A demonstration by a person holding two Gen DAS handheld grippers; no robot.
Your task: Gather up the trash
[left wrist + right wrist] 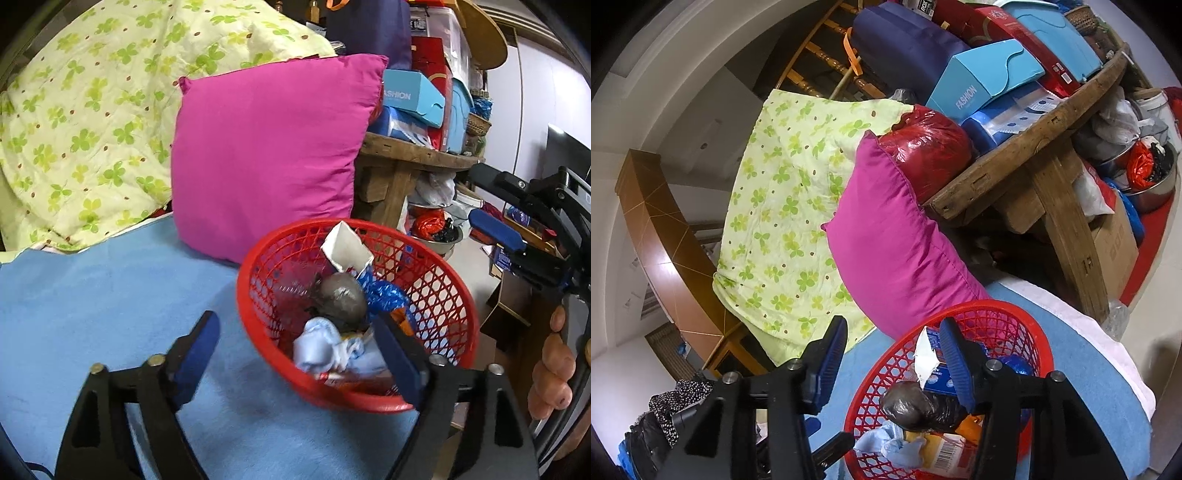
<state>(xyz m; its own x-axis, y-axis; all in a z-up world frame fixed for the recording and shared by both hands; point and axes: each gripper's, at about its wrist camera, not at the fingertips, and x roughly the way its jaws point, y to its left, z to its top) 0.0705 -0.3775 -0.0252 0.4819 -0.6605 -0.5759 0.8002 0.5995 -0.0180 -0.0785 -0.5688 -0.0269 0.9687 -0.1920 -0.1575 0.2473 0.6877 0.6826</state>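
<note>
A red mesh basket (439, 295) sits on a blue cloth (110, 295) and holds trash: a dark wrapped bag (341, 295), a white carton (347, 247), blue foil (386, 293), pale blue tissue (325, 347). My left gripper (299, 343) is open and empty, its right finger over the basket's near rim. My right gripper (894, 354) is open and empty above the basket (1015, 325), beside the dark bag (916, 406) and carton (929, 360). It also shows at the right of the left wrist view (495, 229).
A magenta pillow (269, 147) and a green clover quilt (85, 122) lie behind the basket. A wooden table (406, 151) stacked with boxes stands to the right, with bags and a metal bowl (1156, 188) beneath.
</note>
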